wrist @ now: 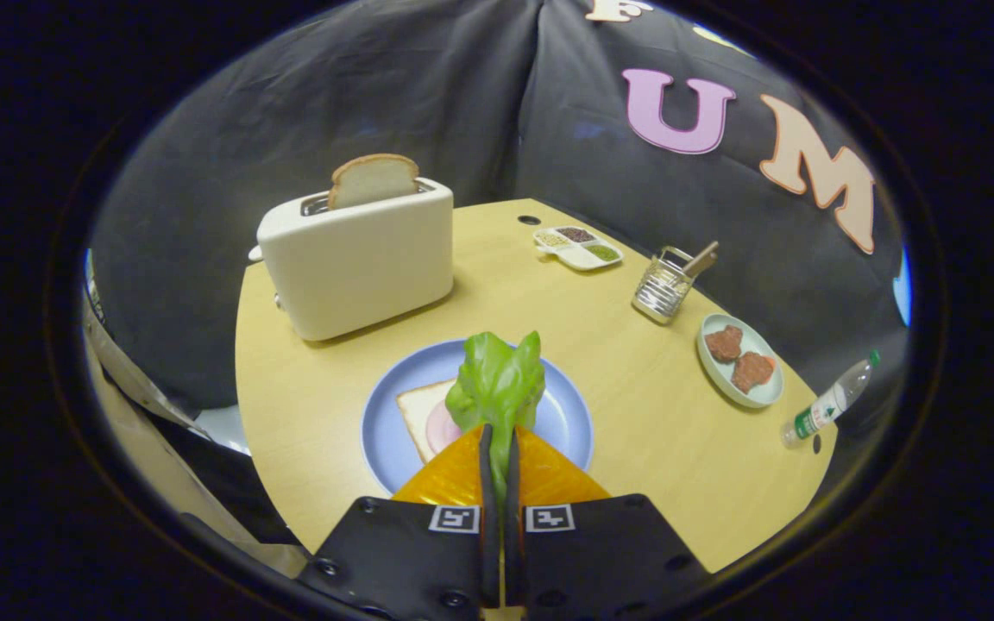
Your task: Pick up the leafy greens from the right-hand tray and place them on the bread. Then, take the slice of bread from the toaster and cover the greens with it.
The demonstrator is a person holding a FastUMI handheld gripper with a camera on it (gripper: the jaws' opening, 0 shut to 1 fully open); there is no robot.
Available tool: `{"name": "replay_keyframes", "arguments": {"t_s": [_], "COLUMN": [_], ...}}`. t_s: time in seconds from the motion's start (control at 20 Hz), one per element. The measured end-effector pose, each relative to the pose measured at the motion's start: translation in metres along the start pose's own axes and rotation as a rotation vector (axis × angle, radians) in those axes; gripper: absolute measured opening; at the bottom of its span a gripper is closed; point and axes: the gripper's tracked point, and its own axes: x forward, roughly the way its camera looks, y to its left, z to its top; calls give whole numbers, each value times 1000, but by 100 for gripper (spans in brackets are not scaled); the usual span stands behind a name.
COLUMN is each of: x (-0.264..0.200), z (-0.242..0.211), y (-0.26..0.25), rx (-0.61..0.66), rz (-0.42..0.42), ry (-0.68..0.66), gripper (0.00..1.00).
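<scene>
Gripper view | gripper point(497, 440) clamps leafy greens point(497, 384) | over bread point(421, 412) | toaster point(357, 259) beyond

Glossy plastic-looking greens point(497, 379); smooth matt toaster point(359, 263); pale wood-look table point(635, 405); wire-mesh metal holder point(661, 293).

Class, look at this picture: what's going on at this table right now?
The tongs are shut on the leafy greens, holding them over the blue plate, where a slice of bread lies with a pink slice on it. The greens are not yet laid down. Beyond the plate, a second slice stands in the toaster, waiting to go on top.
</scene>
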Motion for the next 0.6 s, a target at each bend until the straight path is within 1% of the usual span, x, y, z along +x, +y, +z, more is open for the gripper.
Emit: {"name": "replay_keyframes", "arguments": {"t_s": [0.2, 0.6], "x": [12, 37], "z": [6, -2], "y": [15, 40], "rx": [-12, -16], "rz": [32, 92], "ry": [6, 57], "gripper": [6, 6]}}
